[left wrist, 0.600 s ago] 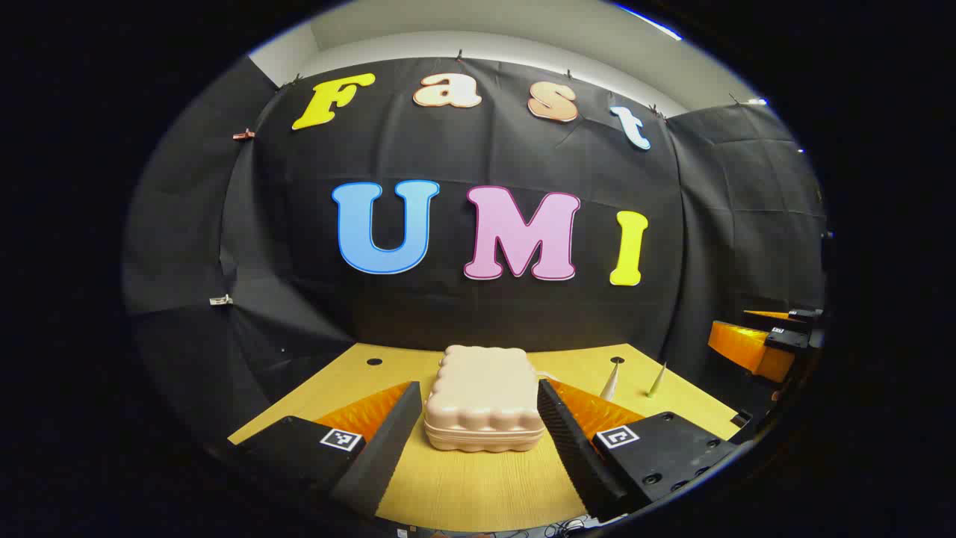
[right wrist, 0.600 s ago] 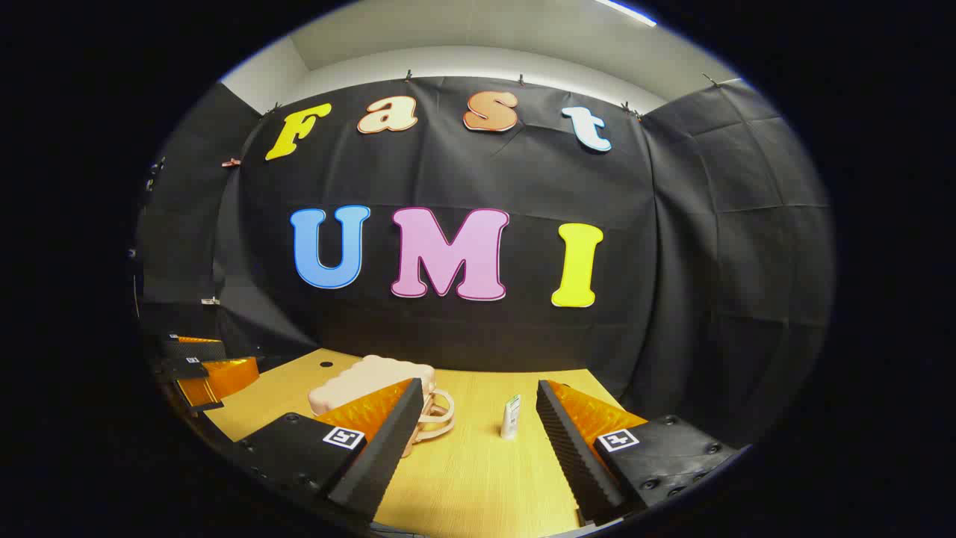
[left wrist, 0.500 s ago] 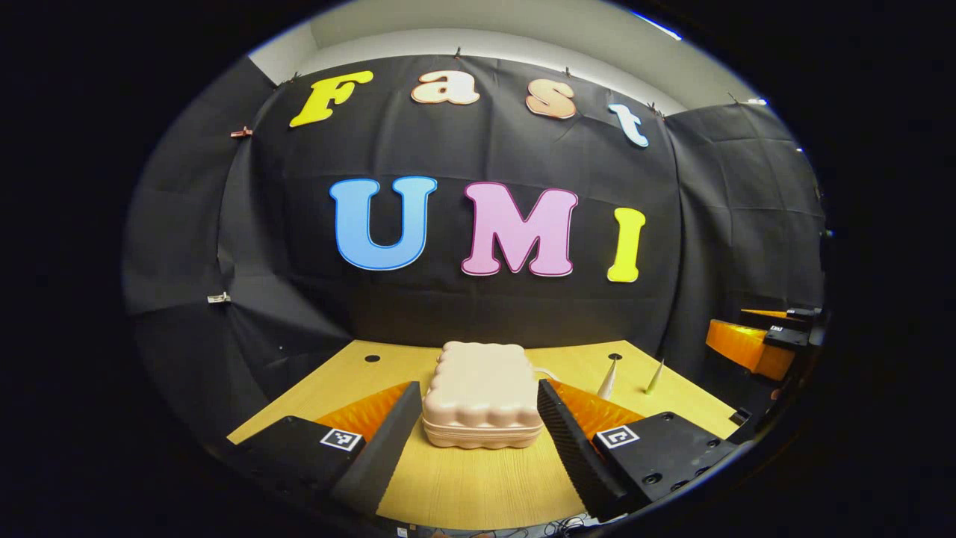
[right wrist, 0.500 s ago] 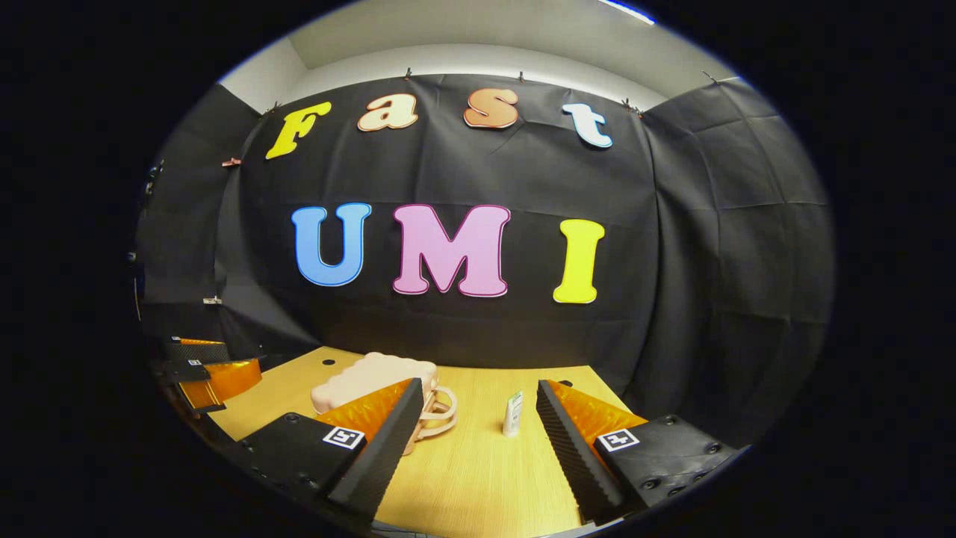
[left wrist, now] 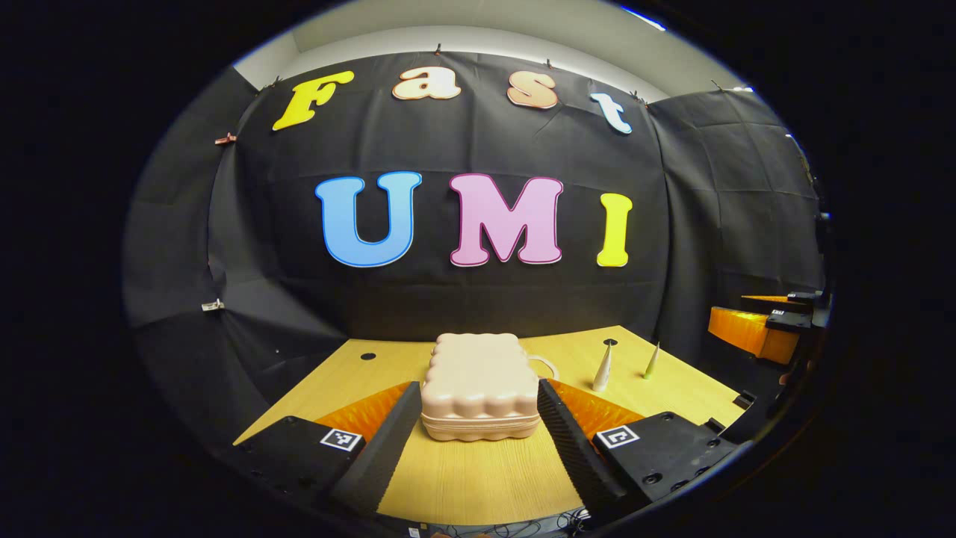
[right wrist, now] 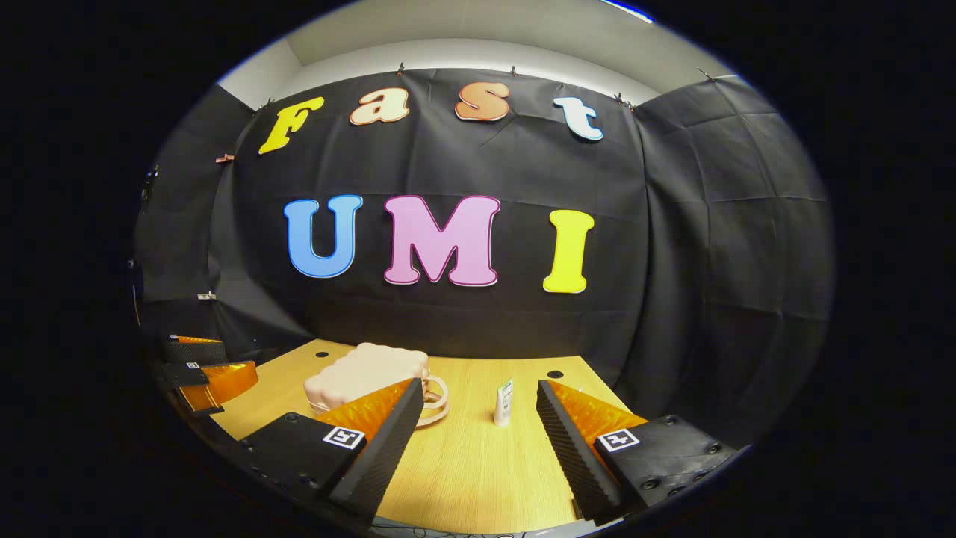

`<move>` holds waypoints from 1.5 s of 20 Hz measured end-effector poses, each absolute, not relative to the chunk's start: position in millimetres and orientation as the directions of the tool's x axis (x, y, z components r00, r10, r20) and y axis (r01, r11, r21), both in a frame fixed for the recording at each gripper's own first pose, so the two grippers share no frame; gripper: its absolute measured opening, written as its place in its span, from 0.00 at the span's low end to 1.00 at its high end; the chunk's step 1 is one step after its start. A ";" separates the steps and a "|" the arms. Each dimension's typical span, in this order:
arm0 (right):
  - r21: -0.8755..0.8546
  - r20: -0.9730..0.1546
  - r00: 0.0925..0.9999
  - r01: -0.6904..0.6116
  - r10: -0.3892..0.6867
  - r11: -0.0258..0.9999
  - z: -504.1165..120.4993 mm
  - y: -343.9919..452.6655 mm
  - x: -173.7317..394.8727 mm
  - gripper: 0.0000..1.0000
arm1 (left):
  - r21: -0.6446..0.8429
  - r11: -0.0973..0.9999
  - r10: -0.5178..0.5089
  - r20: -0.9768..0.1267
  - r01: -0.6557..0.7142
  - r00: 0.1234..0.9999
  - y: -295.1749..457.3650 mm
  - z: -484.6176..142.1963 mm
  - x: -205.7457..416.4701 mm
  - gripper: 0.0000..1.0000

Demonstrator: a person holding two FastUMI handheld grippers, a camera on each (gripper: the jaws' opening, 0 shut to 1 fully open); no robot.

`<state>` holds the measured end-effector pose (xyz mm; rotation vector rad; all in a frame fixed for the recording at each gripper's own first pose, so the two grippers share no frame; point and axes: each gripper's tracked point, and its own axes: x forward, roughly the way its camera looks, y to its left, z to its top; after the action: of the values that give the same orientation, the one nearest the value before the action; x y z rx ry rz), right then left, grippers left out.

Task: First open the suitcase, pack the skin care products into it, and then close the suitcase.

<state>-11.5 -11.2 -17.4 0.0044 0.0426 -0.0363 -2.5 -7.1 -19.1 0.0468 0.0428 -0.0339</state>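
Note:
A closed pale pink suitcase [left wrist: 478, 359] lies flat on the wooden table [left wrist: 463, 478], its handle [left wrist: 545, 366] pointing right. My left gripper [left wrist: 478, 384] is open, and the case shows between its fingertips without either finger pressing on it. Two slim skin care tubes [left wrist: 602, 368] [left wrist: 652, 360] stand upright to the right of the case. In the right gripper view the suitcase [right wrist: 358, 372] sits at the left, and one tube [right wrist: 504, 401] stands just ahead of my open right gripper [right wrist: 478, 384], which holds nothing.
The black cloth wall closes the table's back and sides. Small round holes [left wrist: 367, 356] [right wrist: 555, 373] mark the tabletop near the back. The right gripper [left wrist: 754, 329] hangs off the table's right side, the left gripper [right wrist: 202, 373] off its left.
Both views have tilted down a little, so the suitcase and tubes sit slightly higher in frame. Nothing on the table has moved, and both grippers stay open.

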 end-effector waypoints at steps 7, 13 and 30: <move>-0.001 -0.064 0.998 0.025 -0.025 1.000 -24.1 -13.7 -5.8 0.97 | 0.020 0.998 -0.066 -0.062 0.067 0.996 -18.9 -20.2 7.8 0.98; 0.005 -0.067 0.996 0.055 -0.055 0.998 -22.5 -44.8 14.1 0.97 | 0.001 0.991 -0.132 -0.090 0.132 0.987 -65.1 -10.9 62.0 0.98; 0.053 -0.160 0.986 0.064 -0.055 0.997 -75.3 -158.8 146.9 0.97 | 0.022 0.977 -0.180 -0.458 0.214 0.871 -202.1 -135.0 318.5 0.98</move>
<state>146.9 -158.8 -75.3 0.0576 0.1591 -0.0602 318.5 -202.1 -135.0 0.0731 0.4715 -0.2061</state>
